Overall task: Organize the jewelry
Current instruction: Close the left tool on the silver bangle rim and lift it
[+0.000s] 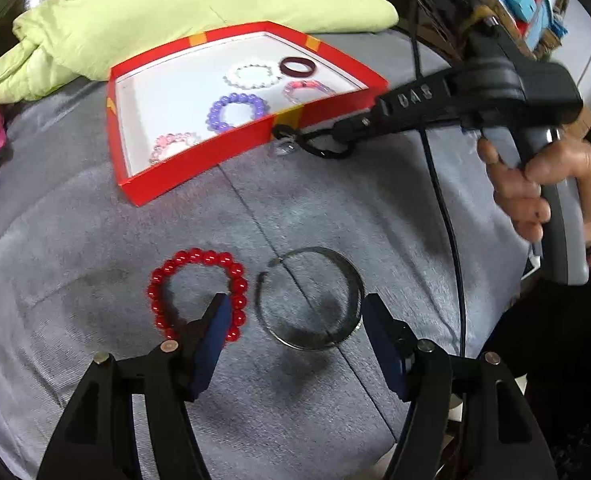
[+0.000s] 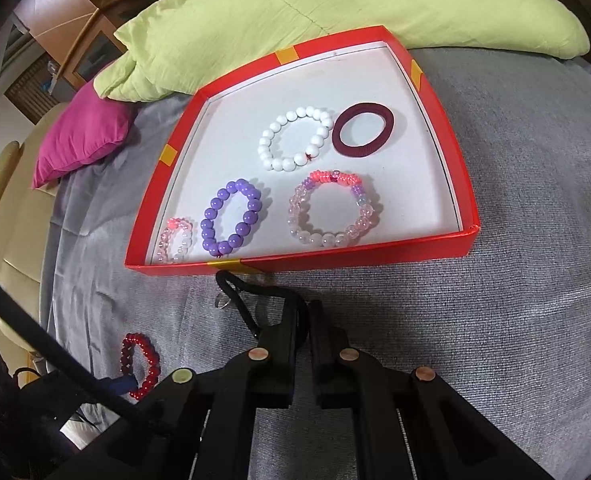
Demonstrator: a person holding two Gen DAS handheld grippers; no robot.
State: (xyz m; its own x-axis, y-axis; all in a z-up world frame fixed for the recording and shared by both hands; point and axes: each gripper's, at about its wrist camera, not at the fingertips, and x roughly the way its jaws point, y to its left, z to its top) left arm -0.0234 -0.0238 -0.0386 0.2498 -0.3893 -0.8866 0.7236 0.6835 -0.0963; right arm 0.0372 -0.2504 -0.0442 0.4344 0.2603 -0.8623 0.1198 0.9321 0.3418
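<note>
My left gripper [image 1: 295, 316] is open and points down at the grey cover. A thin silver bangle [image 1: 310, 298] lies flat between its fingers. A red bead bracelet [image 1: 199, 280] lies beside it, and the left fingertip [image 1: 219, 312] overlaps that bracelet's ring. My right gripper [image 2: 305, 312] is shut on a black cord loop [image 2: 239, 292] with a small clear ring, just in front of the red box [image 2: 335, 258]. In the left wrist view the right gripper [image 1: 337, 132] holds the cord loop [image 1: 327, 152] at the red box's [image 1: 199, 160] near wall. The red bracelet [image 2: 141, 364] shows at lower left.
Inside the box lie a white bead bracelet [image 2: 295, 138], a maroon band [image 2: 362, 130], a purple bead bracelet [image 2: 231, 218], a clear-and-pink one [image 2: 333, 212] and a small pink one [image 2: 175, 240]. A green quilt [image 2: 335, 12] and magenta pillow [image 2: 83, 136] sit behind. A black cable [image 1: 443, 200] crosses the cover.
</note>
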